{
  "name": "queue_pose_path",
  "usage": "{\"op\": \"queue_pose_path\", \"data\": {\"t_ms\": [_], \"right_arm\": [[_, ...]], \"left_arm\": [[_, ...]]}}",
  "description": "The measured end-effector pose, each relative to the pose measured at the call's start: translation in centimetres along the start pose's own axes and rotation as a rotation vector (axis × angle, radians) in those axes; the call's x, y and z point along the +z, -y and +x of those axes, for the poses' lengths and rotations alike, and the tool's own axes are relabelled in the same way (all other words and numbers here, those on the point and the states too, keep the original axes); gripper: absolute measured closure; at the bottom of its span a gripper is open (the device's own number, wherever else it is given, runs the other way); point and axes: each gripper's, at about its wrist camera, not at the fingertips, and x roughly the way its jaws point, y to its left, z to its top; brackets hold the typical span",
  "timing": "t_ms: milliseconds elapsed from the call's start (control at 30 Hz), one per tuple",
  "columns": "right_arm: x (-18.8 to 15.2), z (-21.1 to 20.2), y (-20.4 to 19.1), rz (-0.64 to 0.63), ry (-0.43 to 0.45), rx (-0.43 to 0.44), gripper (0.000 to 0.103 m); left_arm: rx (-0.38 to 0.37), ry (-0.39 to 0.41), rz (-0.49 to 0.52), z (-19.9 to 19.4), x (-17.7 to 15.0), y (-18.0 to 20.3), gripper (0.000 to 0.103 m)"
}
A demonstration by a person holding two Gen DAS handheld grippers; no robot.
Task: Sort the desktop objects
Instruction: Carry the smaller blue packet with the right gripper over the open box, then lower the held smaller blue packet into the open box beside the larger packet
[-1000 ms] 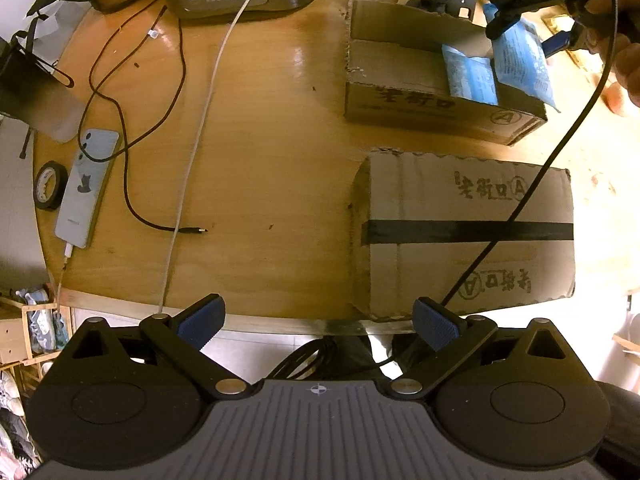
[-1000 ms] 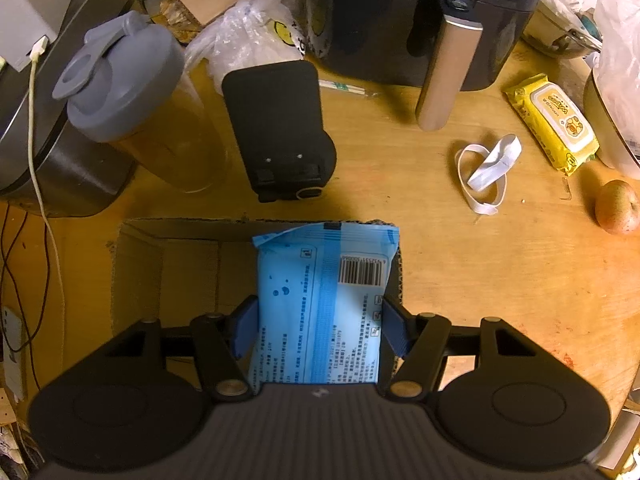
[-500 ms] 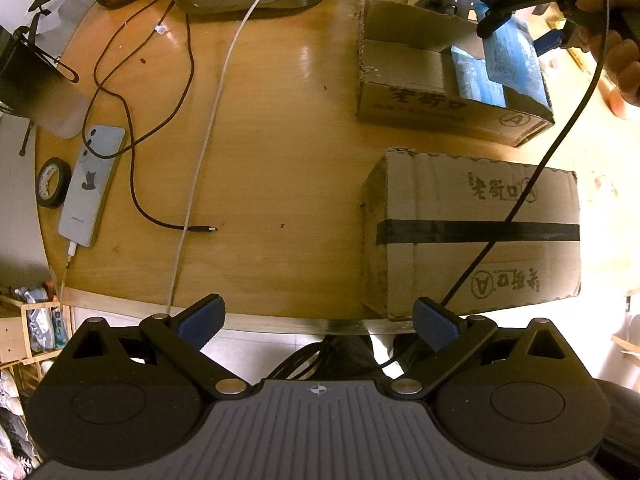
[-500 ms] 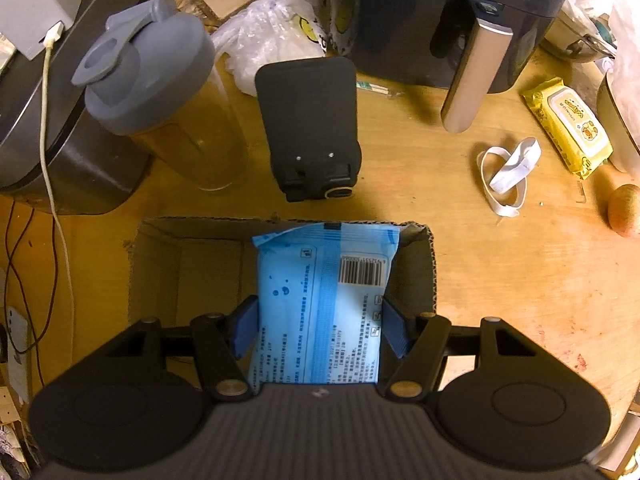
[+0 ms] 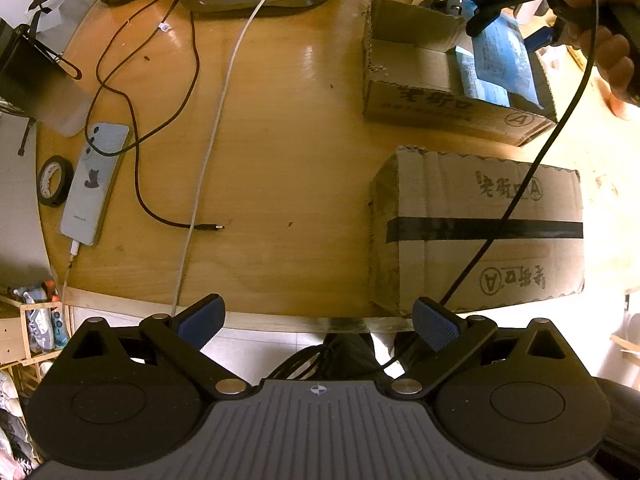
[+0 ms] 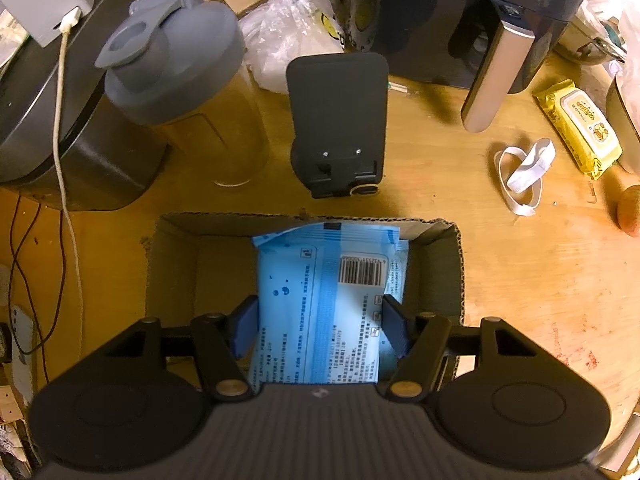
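My right gripper (image 6: 320, 320) is shut on a blue wet-wipe pack (image 6: 326, 300), barcode side up, its pads pressing both long edges. The pack hangs over the right half of an open cardboard box (image 6: 176, 276), above another blue pack (image 6: 400, 276) that lies inside. In the left wrist view the same open box (image 5: 404, 60) sits at the far right of the table, with the held blue pack (image 5: 502, 60) under the right gripper (image 5: 510, 28) and a hand (image 5: 612, 48). My left gripper (image 5: 318, 322) stands open and empty above the table's near edge.
A taped, closed carton (image 5: 480, 232) lies near the front right. A phone (image 5: 94, 184), tape roll (image 5: 54, 180) and loose cables (image 5: 160, 128) cover the left. Beyond the box stand a grey-lidded jug (image 6: 188, 80), black stand (image 6: 340, 120), air fryer (image 6: 480, 12), yellow wipes (image 6: 580, 124) and a white strap (image 6: 524, 172).
The right gripper has carried the blue pack rightward and a little lower, so it now hangs over the open box's right half. The left gripper stays open, almost still.
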Motion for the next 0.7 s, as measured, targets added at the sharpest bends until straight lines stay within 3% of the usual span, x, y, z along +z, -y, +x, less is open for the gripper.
{"op": "queue_pose_path", "data": {"t_ms": [700], "right_arm": [[0.2, 0.6, -2.4, -0.011, -0.001, 0.012, 0.041]], "left_arm": [[0.0, -0.004, -0.007, 0.1, 0.1, -1.1, 0.0]]}}
